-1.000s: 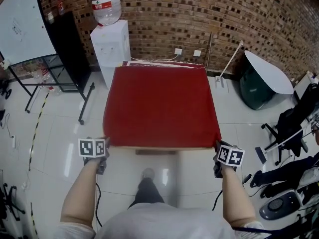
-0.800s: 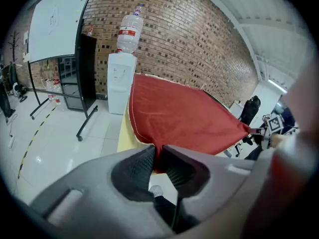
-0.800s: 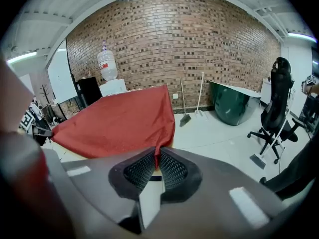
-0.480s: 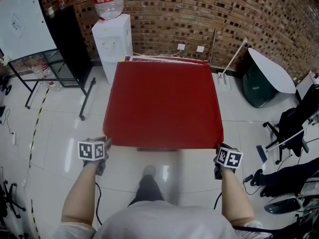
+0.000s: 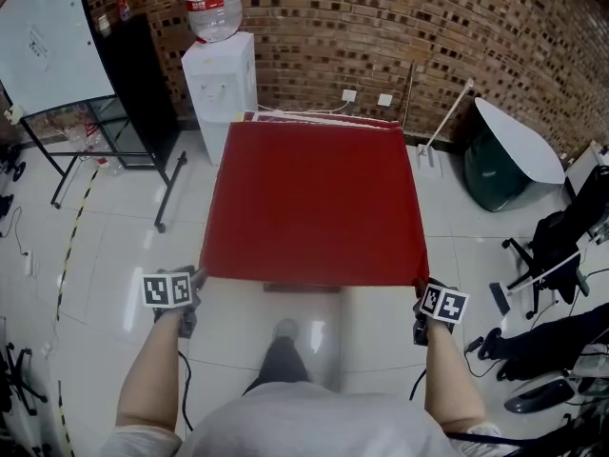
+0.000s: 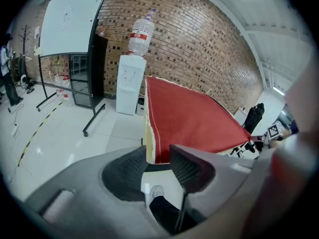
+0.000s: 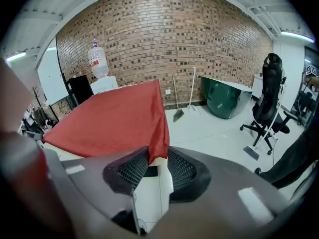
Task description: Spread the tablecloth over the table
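The red tablecloth (image 5: 314, 198) lies flat over the square table and its near edge hangs over the front. My left gripper (image 5: 193, 279) is at the cloth's near left corner and my right gripper (image 5: 420, 295) at the near right corner. In the left gripper view the left gripper (image 6: 158, 156) has its jaws opening, with the corner of the tablecloth (image 6: 189, 118) hanging loose in the gap. In the right gripper view the right gripper (image 7: 158, 158) is also opening around the drooping corner of the tablecloth (image 7: 109, 121). No pad presses on the cloth.
A water dispenser (image 5: 219, 84) stands behind the table's far left corner, next to a black cabinet (image 5: 138, 79) and a whiteboard (image 5: 43, 41). A broom (image 5: 442, 122), a green and white tub (image 5: 509, 160) and office chairs (image 5: 561, 246) are at the right. My shoe (image 5: 283, 331) is below the table's front edge.
The cloth's near edge has dropped over the table's tan front edge, which showed a second ago. Both grippers have sunk a little, and the left one has drifted outward.
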A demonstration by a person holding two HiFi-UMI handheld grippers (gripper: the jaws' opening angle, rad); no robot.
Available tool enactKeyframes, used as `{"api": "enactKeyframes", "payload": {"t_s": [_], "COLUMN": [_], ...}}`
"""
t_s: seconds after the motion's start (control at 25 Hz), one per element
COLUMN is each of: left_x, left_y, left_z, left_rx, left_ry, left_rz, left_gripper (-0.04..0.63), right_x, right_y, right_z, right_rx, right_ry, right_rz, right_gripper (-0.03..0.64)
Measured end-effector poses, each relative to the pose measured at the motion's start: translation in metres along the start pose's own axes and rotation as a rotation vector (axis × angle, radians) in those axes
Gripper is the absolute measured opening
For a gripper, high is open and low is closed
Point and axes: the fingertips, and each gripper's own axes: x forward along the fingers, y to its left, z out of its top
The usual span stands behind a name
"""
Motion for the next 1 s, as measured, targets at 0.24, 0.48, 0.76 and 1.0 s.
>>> {"api": "enactKeyframes", "payload": {"t_s": [0.24, 0.48, 0.76, 1.0], "left_x": [-0.03, -0.06, -0.09, -0.127], "left_y": [0.014, -0.042, -0.153, -0.243], "left_z": [-0.009, -0.003, -0.007, -0.013], "left_rx": [-0.063, -0.046, 0.09, 0.212], "left_ry": [-0.061, -0.151, -0.149, -0.15], "left_rz": [0.023, -0.091, -0.26, -0.444], "left_gripper": [0.138, 0.044, 0.003, 0.003], "right_x": [-0.025, -0.074, -0.137, -0.189], "right_y": [-0.017, -0.023, 0.033, 0.12], "right_z": [-0.006, -0.005, -0.013, -0.026], "right_rx": [0.02, 0.016, -0.16, -0.269], "right_ry": [-0.021, -0.059, -0.025, -0.045], "right_rz": [-0.043, -0.007, 0.2, 0.456], "right_gripper": [0.058, 0.0, 0.0, 0.0]}}
